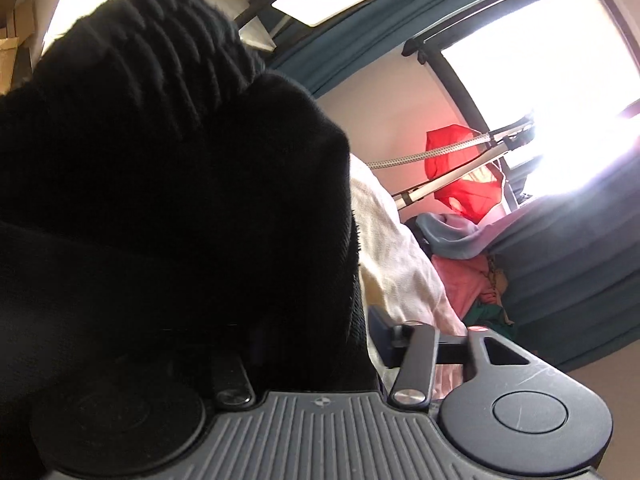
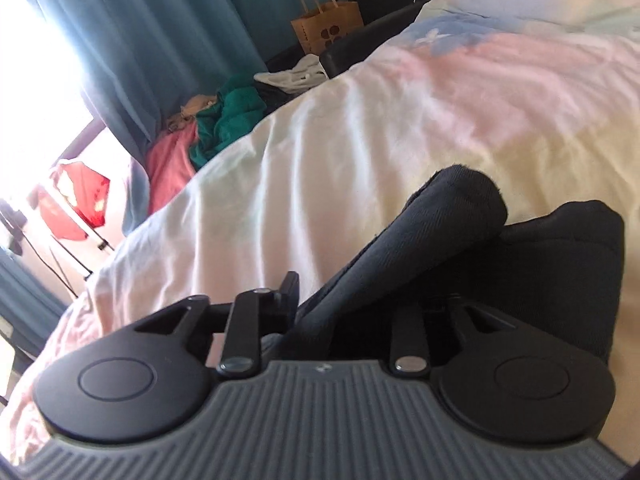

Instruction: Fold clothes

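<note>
Bedding fills most of the right wrist view: a pale duvet (image 2: pixel 360 140) with pink and blue patches spreads over the bed, and past its far edge lies a heap of clothes (image 2: pixel 208 128), pink and green, under teal curtains (image 2: pixel 140 20). A brown paper bag (image 2: pixel 326 24) stands further back, and a red cloth (image 1: pixel 460 172) hangs on a drying rack by the window.

The task's thing is a black knitted garment (image 1: pixel 160 160), held up off the bed between the two grippers. In the left wrist view its ribbed hem fills the frame and drapes over the left gripper (image 1: pixel 304 344); one finger is buried in the cloth, so those jaws are probably pinching it, though I cannot tell for sure. The right gripper (image 2: pixel 348 300) has its jaws pressed onto a doubled edge of the same dark fabric, which rises from between them in a roll (image 2: pixel 452 208) just above the duvet.

By my reading, the step in hand is carrying or spreading the garment with a grip at each side. Whether a fold is being opened out or brought over, these views do not settle. Any next move calls for keeping both pinches firm and the cloth taut between them as it meets the duvet, so the thick knit does not bunch.
</note>
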Action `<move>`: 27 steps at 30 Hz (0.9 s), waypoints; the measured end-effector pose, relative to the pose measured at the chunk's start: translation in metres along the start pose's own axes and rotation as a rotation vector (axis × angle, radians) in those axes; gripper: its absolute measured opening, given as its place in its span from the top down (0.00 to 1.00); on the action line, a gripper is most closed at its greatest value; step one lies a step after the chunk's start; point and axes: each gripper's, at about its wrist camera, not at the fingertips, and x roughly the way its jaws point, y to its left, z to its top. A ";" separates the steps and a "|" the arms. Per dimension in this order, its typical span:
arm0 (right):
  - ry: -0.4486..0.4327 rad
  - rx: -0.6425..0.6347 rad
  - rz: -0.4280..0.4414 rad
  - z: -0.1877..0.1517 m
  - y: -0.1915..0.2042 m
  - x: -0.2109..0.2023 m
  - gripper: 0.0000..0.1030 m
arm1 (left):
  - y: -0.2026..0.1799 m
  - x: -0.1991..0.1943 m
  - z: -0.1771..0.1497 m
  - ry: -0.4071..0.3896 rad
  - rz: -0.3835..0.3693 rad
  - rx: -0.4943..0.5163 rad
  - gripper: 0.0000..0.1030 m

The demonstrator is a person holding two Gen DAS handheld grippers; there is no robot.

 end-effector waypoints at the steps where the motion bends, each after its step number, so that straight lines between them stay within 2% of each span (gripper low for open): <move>1: -0.025 0.024 0.018 -0.001 -0.007 -0.013 0.39 | -0.001 -0.010 0.000 -0.006 -0.008 0.013 0.21; 3: -0.069 0.070 0.046 -0.006 -0.024 -0.041 0.35 | 0.001 -0.030 -0.002 -0.014 -0.023 0.021 0.19; 6: -0.076 0.145 0.081 -0.018 -0.052 -0.076 0.35 | 0.027 -0.048 -0.021 0.007 -0.051 -0.089 0.13; 8: -0.058 0.262 0.101 -0.034 -0.080 -0.097 0.36 | 0.044 -0.061 -0.034 0.021 -0.070 -0.162 0.05; 10: -0.013 0.403 0.115 -0.055 -0.105 -0.109 0.35 | 0.061 -0.073 -0.046 0.036 -0.088 -0.236 0.00; 12: 0.055 0.521 0.149 -0.080 -0.121 -0.110 0.36 | 0.079 -0.085 -0.059 0.050 -0.107 -0.309 0.00; 13: 0.090 0.523 0.158 -0.085 -0.122 -0.107 0.37 | 0.087 -0.091 -0.065 0.057 -0.116 -0.346 0.00; 15: 0.099 0.477 0.205 -0.084 -0.113 -0.107 0.35 | 0.103 -0.099 -0.075 0.068 -0.129 -0.414 0.00; 16: 0.115 0.471 0.239 -0.082 -0.109 -0.105 0.35 | 0.108 -0.093 -0.075 0.067 -0.123 -0.436 0.02; 18: 0.127 0.483 0.256 -0.080 -0.106 -0.090 0.35 | 0.115 -0.080 -0.072 0.058 -0.118 -0.470 0.02; 21: 0.142 0.503 0.275 -0.077 -0.101 -0.068 0.36 | 0.108 -0.063 -0.058 -0.017 -0.153 -0.426 0.01; 23: 0.133 0.512 0.289 -0.076 -0.099 -0.051 0.36 | 0.097 -0.045 -0.050 -0.066 -0.134 -0.369 0.01; 27: 0.018 0.454 0.242 -0.075 -0.082 -0.031 0.36 | 0.068 -0.012 -0.038 -0.183 -0.016 -0.245 0.05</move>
